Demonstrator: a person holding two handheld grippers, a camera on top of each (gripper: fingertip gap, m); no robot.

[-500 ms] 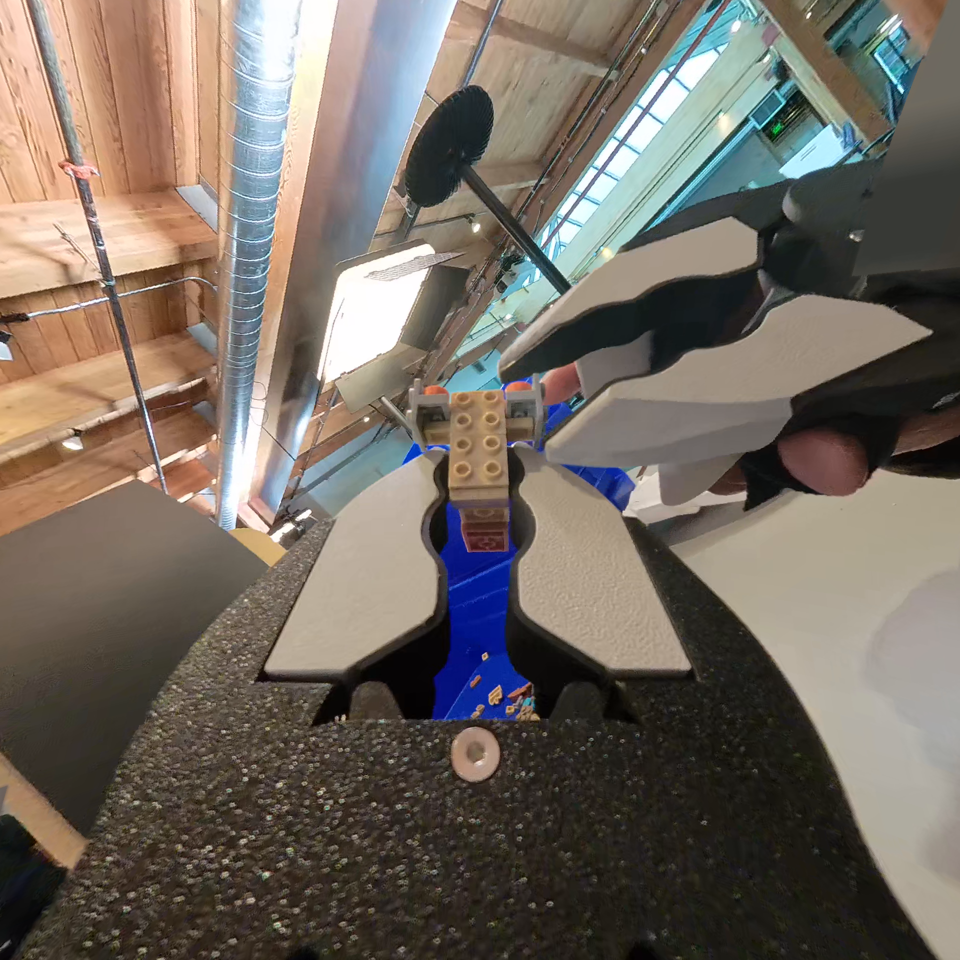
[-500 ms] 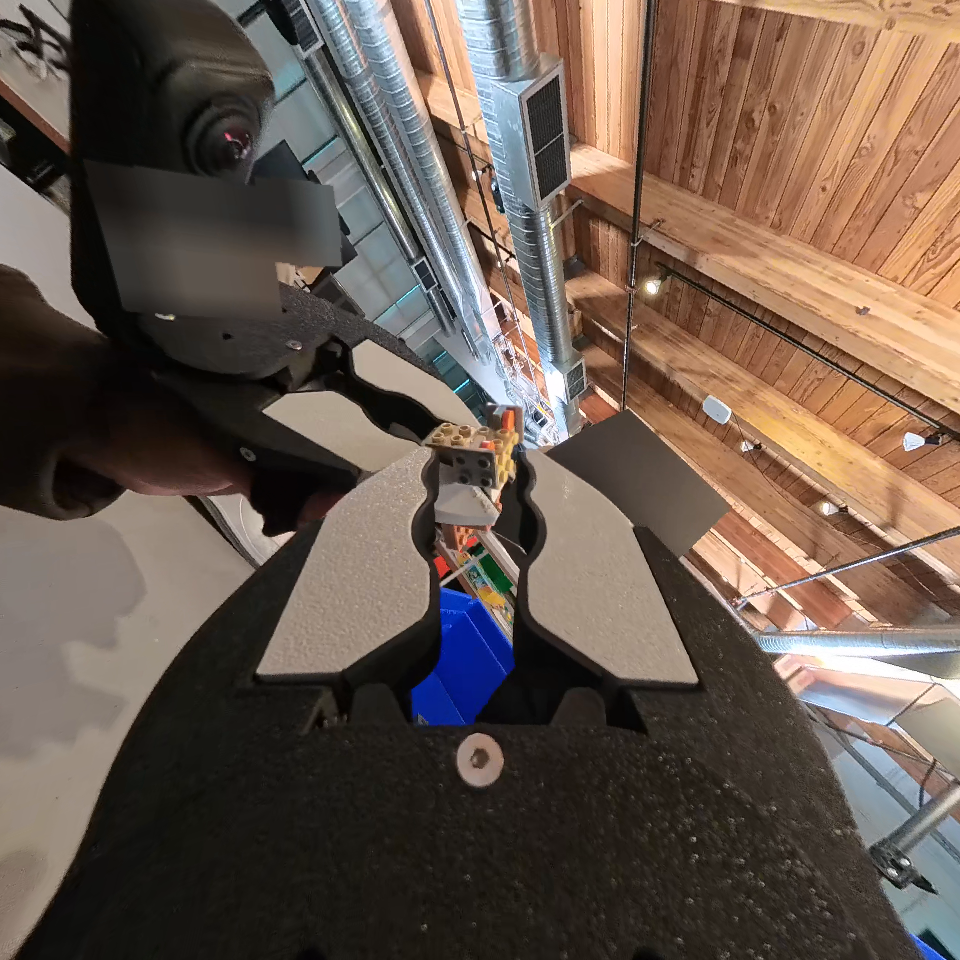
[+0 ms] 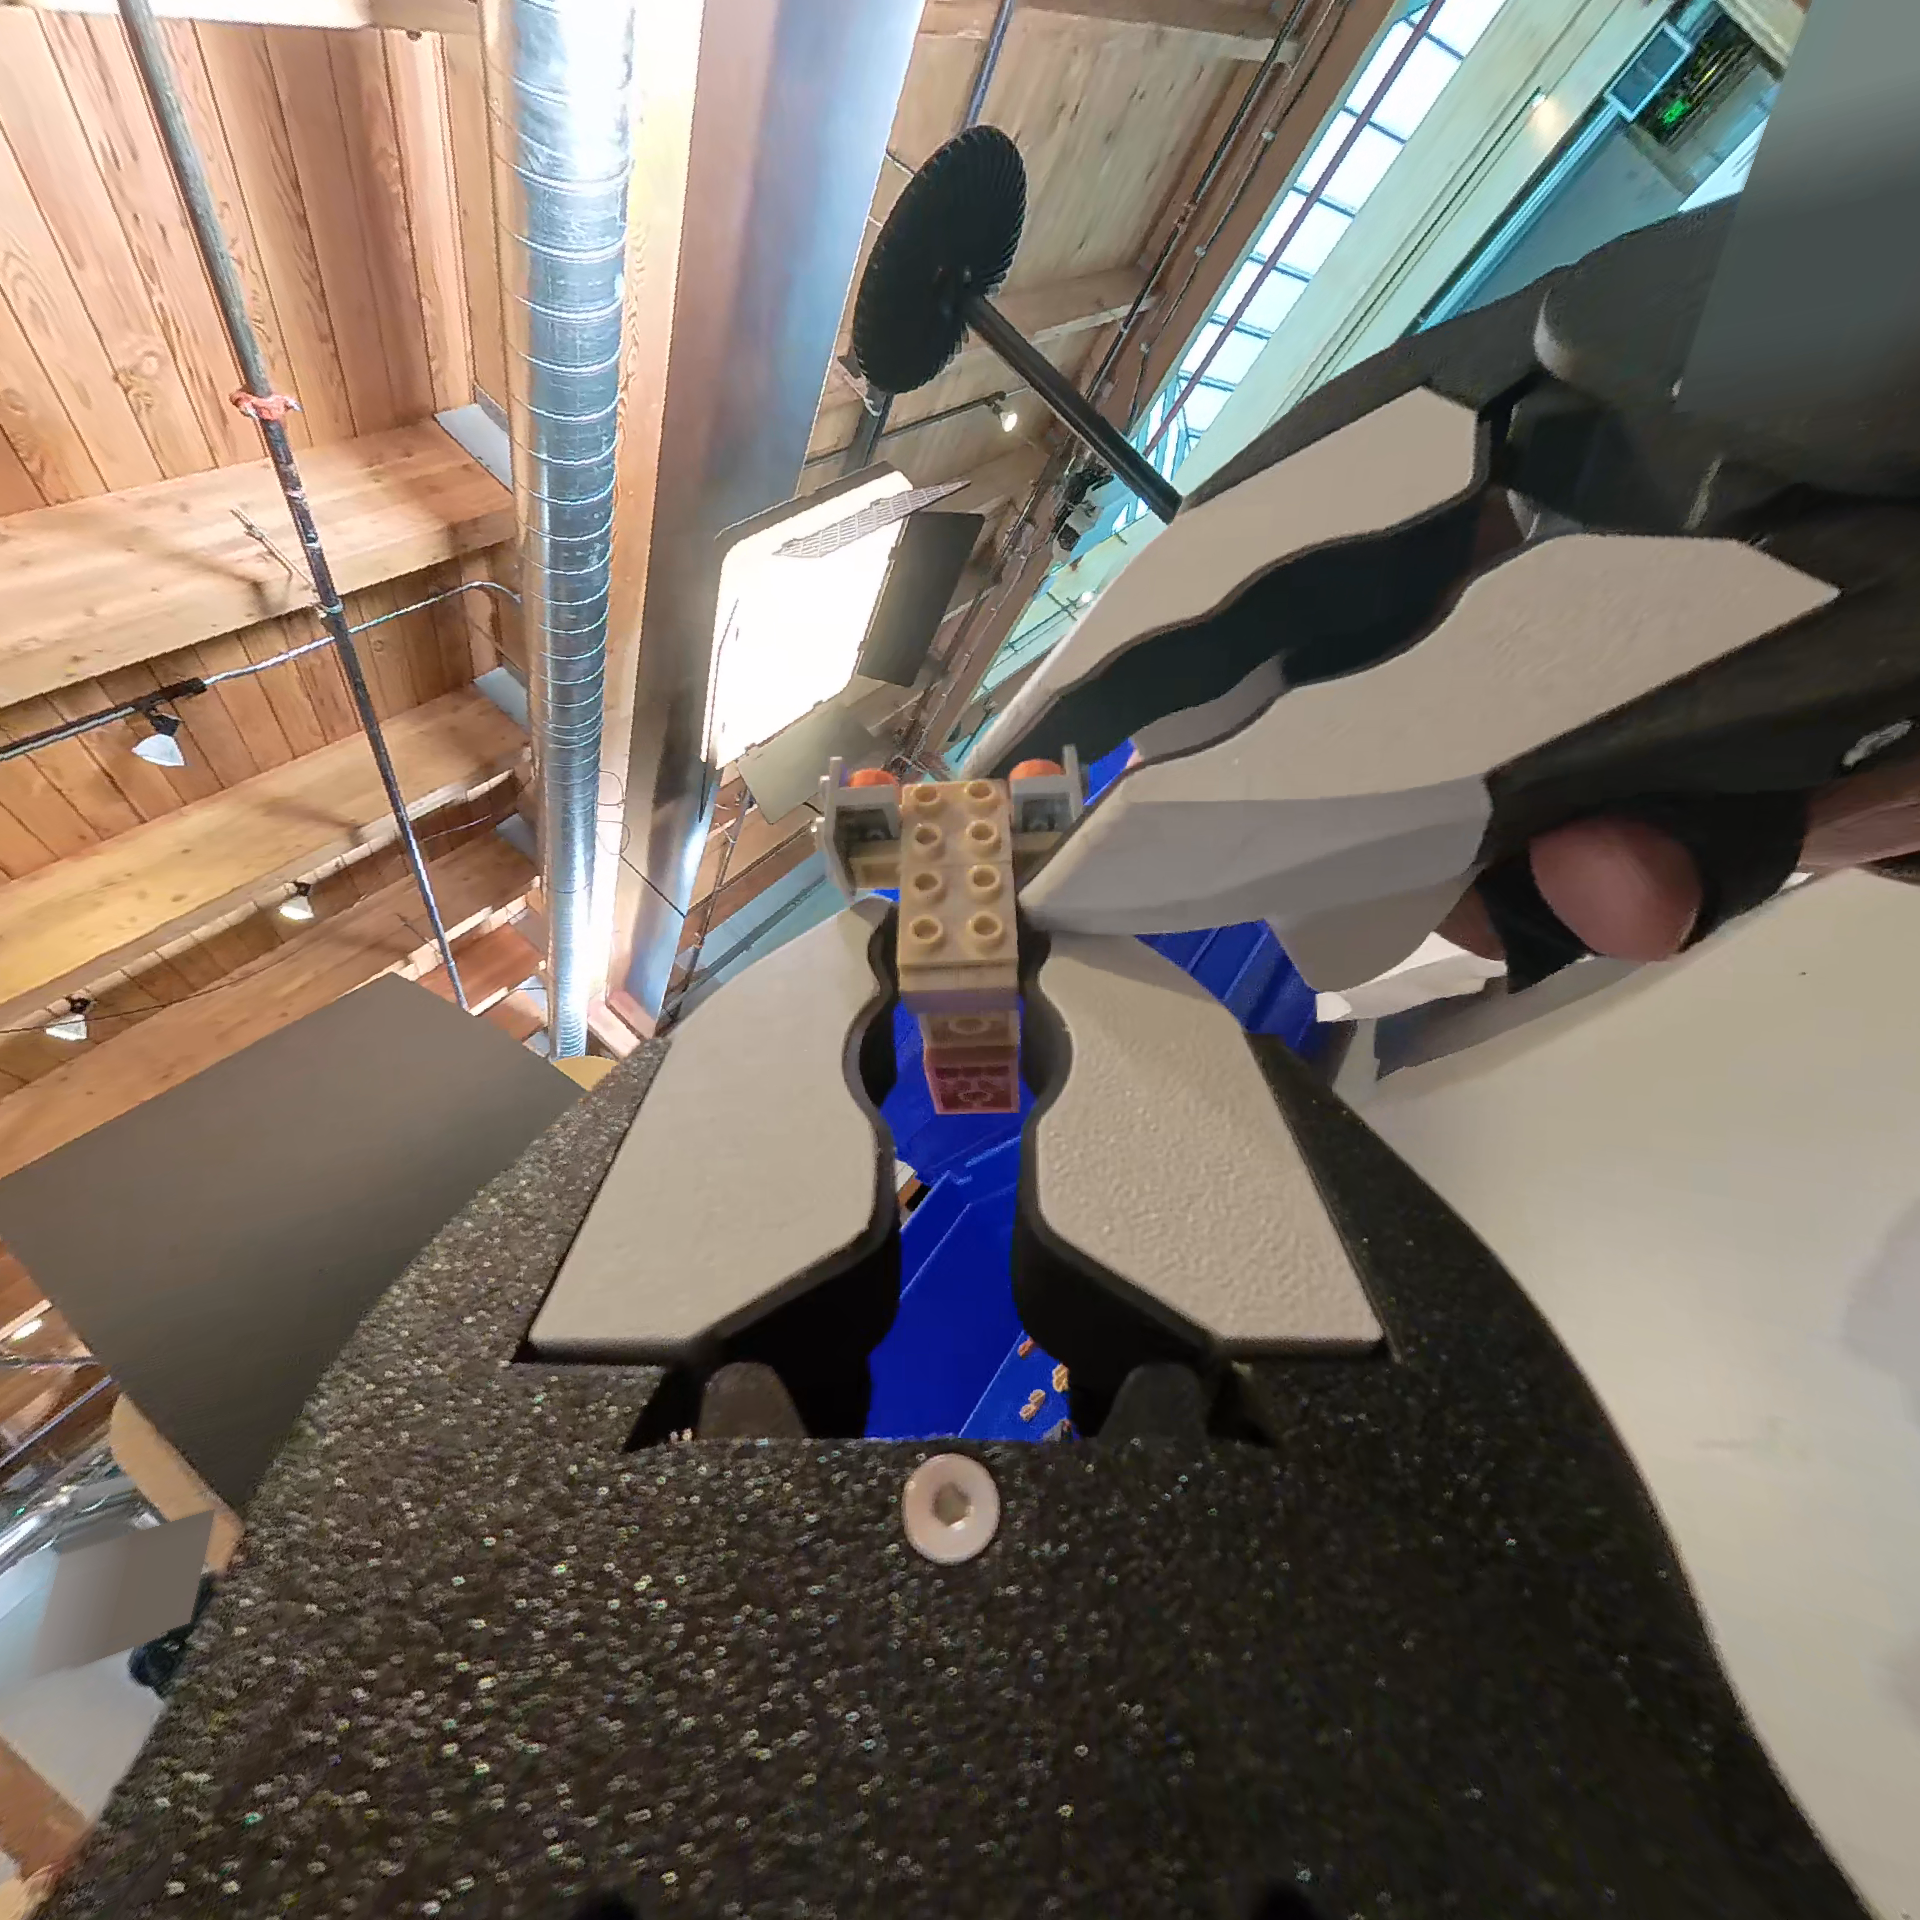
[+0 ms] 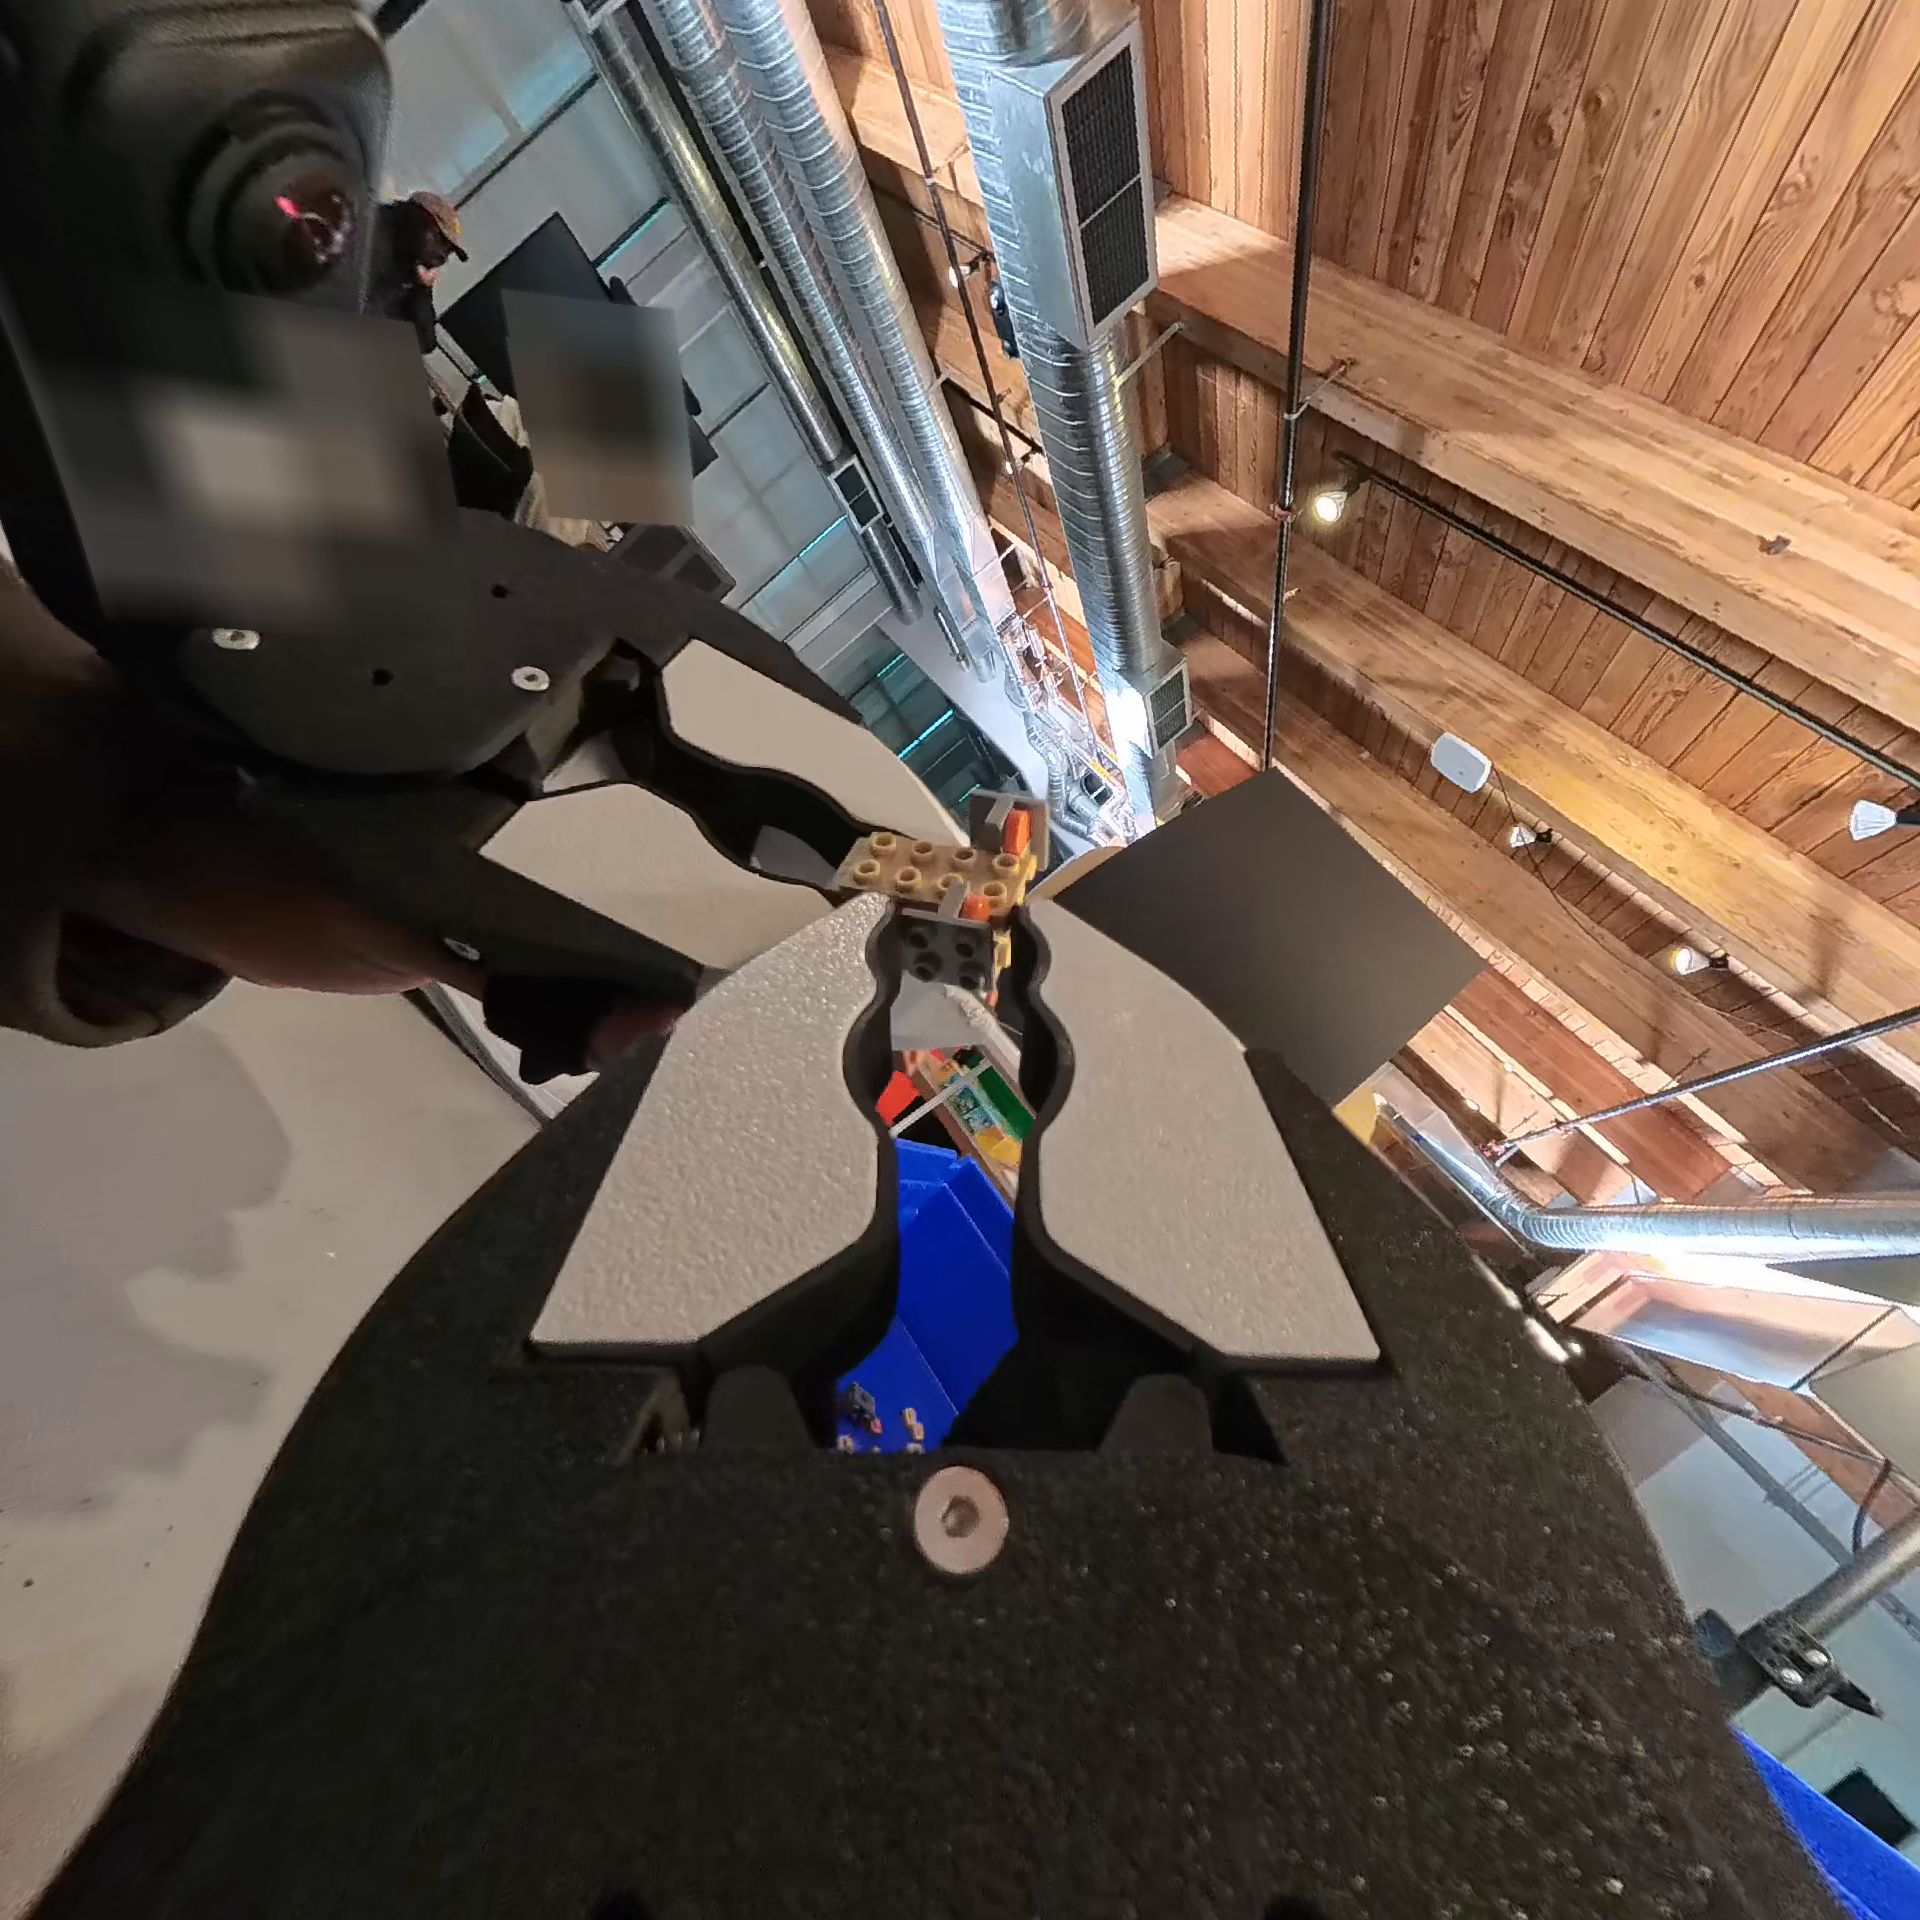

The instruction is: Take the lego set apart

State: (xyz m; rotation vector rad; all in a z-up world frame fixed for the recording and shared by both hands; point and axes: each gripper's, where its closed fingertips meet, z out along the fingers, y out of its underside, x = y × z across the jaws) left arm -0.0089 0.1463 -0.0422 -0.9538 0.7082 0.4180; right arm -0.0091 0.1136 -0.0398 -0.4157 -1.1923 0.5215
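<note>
Left gripper point(image 3: 956, 935): the fingers are closed on the brick assembly point(image 3: 954, 883). Both pads press the long sides of its tan studded brick point(image 3: 956, 862). The brick projects forward past the fingertips. A pink block point(image 3: 971, 1081) hangs under it, in the notch between the fingers.

Right gripper point(image 4: 951, 935): the fingers are closed on the same assembly, on the dark grey studded block point(image 4: 940, 951) at its side. A pad lies against each flank of the block. The tan brick lies crosswise, just beyond these fingertips.

The two grippers meet at roughly a right angle, and the assembly bridges both sets of fingertips. In the left wrist view, one right-hand fingertip point(image 3: 1101, 862) touches the right edge of the tan brick.

Grey brackets point(image 3: 862, 821) with orange studs point(image 3: 873, 777) stand at the far end of the assembly, beyond both grips.

Blue bins point(image 3: 956, 1299) holding loose small parts show below and behind the fingers. A white table point(image 3: 1610, 1299) lies to the right.

Farther off are a silver duct point(image 3: 566, 520) and the wooden ceiling point(image 3: 260, 571).
</note>
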